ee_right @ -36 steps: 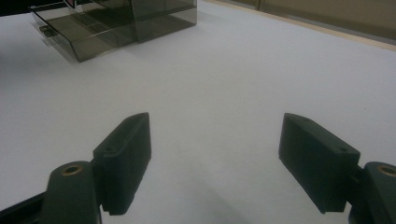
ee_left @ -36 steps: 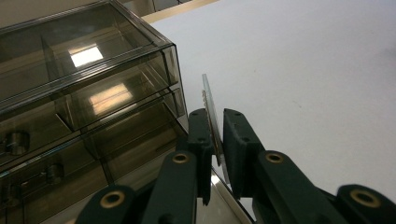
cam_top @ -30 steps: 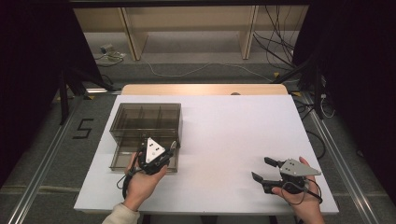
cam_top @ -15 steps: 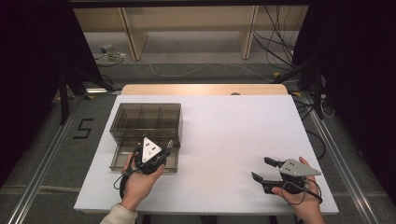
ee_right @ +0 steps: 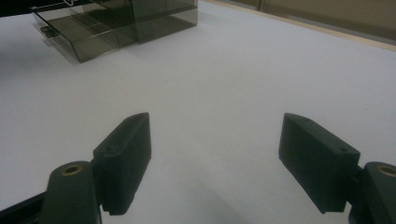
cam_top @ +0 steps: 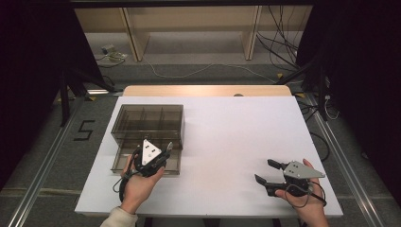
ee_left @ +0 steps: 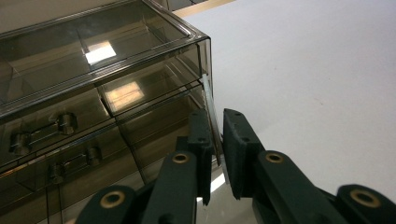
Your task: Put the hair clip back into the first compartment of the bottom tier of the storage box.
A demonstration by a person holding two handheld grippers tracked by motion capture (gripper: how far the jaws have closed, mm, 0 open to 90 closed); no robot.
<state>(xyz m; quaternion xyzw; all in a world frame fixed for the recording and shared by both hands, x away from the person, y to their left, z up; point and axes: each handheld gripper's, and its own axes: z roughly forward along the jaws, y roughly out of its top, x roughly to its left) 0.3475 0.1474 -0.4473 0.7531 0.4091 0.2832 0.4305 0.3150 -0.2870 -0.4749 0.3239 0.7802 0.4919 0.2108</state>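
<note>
A smoky see-through drawer box (cam_top: 147, 120) stands on the left of the white table (cam_top: 227, 137), with its lowest drawer (cam_top: 124, 158) pulled out toward me. My left gripper (cam_top: 166, 149) sits at that drawer's right front corner. In the left gripper view its jaws (ee_left: 217, 126) are shut on the drawer's thin clear side wall (ee_left: 209, 100). My right gripper (cam_top: 265, 171) rests low near the table's front right, far from the box. Its jaws (ee_right: 215, 140) stand wide open over bare table, and the box (ee_right: 159, 11) shows far off with the drawer (ee_right: 88, 32) drawn out.
The box's drawers have small bar handles (ee_left: 44, 133). A wooden strip (cam_top: 208, 91) runs along the table's far edge. Cables (cam_top: 198, 71) lie on the floor beyond it. A hand (cam_top: 137, 187) holds the left gripper at the front edge.
</note>
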